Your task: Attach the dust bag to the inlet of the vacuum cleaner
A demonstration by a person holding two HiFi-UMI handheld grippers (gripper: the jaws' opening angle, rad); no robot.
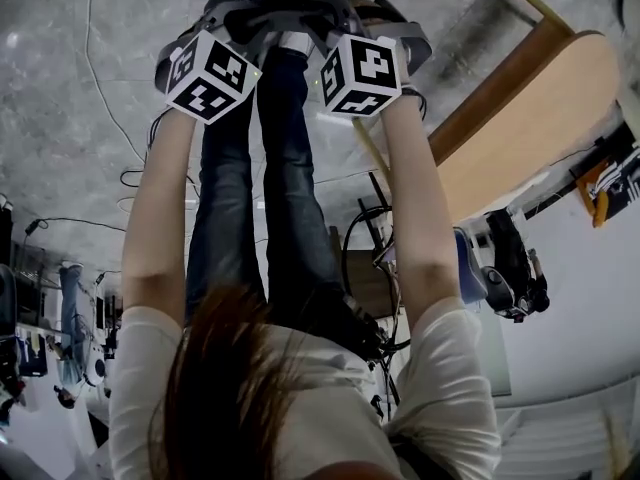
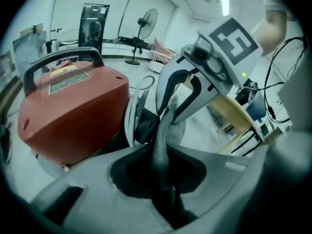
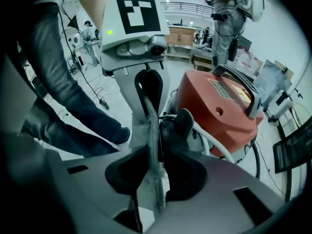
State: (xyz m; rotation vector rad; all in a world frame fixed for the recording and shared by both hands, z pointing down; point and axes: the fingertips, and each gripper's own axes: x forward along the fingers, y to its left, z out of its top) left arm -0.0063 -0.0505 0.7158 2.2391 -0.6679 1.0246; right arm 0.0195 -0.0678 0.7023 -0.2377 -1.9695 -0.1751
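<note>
Left gripper: jaws clenched on a dark fold of the grey dust bag. Right gripper: jaws likewise pinch the bag's fabric. The bag hangs between both grippers, just beside the black inlet of the red vacuum cleaner.

A light wooden table is standing on the right, on the grey speckled floor. Thin black cables are lying on the left. Far off, a tall standing fan is standing near a tall black cabinet. A person in grey clothes is standing far away.
</note>
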